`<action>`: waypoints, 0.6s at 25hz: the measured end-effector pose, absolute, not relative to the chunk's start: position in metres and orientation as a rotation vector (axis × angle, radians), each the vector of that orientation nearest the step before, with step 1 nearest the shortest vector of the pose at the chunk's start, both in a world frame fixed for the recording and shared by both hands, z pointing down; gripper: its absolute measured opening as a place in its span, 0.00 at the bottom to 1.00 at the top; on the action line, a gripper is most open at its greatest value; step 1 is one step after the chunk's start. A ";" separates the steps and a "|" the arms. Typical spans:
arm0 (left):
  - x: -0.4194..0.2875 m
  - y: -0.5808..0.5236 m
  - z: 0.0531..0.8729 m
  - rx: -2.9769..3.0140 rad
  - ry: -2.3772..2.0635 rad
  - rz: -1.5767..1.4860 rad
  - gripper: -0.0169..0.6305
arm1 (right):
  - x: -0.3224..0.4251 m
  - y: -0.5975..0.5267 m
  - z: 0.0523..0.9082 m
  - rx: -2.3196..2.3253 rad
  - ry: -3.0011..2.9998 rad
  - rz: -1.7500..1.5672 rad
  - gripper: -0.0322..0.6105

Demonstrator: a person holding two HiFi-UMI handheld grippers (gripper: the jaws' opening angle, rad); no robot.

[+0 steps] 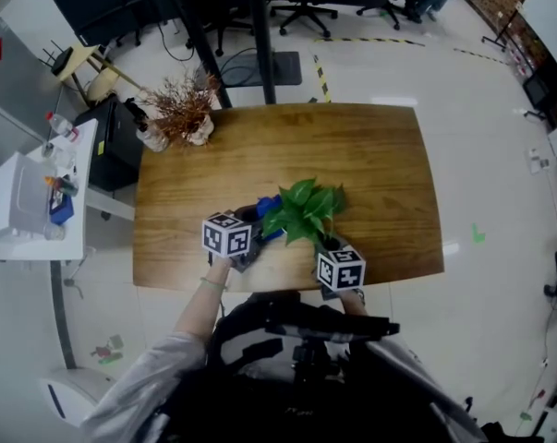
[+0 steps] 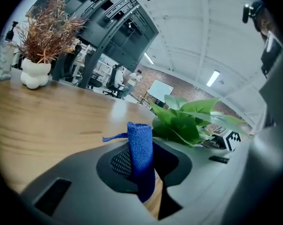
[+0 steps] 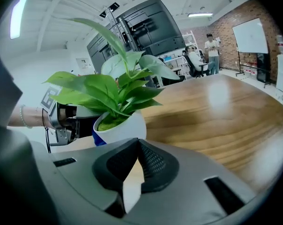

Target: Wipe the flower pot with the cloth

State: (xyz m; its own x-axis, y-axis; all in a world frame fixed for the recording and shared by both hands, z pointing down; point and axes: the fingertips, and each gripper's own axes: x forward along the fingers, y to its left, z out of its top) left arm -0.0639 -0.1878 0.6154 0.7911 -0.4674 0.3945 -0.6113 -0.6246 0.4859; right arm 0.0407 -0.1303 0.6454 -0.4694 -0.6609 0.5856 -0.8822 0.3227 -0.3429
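A leafy green plant (image 1: 304, 210) in a white pot (image 3: 122, 128) stands near the front middle of the wooden table (image 1: 370, 164). My left gripper (image 2: 142, 158) is shut on a blue cloth (image 2: 140, 137), which sticks up between its jaws. In the head view the left gripper (image 1: 252, 221) and the cloth (image 1: 267, 207) are at the plant's left side. A bit of blue cloth (image 3: 98, 139) shows against the pot's left wall. My right gripper (image 3: 136, 149) is shut with nothing in it, just short of the pot's near side. In the head view the right gripper (image 1: 328, 245) is at the plant's front right.
A white vase of dried brown twigs (image 1: 181, 113) stands at the table's far left corner, with a bottle (image 1: 139, 123) beside it. The table's front edge runs just under both grippers. A white cart (image 1: 33, 197) and office chairs (image 1: 301, 12) stand on the floor around.
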 end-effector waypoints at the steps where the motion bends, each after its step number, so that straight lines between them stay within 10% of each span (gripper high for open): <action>1: -0.064 -0.186 0.617 2.349 -0.799 0.297 0.14 | 0.042 -0.131 0.646 1.383 -2.248 0.912 0.07; 15: -0.043 -0.129 0.637 2.361 -0.693 0.459 0.14 | 0.070 -0.156 0.649 1.529 -2.192 1.000 0.06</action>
State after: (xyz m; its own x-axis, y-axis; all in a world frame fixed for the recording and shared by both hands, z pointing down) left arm -0.0426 -0.1286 0.6370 0.8010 -0.3615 0.4772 -0.5803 -0.6646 0.4707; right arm 0.0699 -0.1563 0.6492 -0.3968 -0.7066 0.5859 -0.9056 0.1971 -0.3755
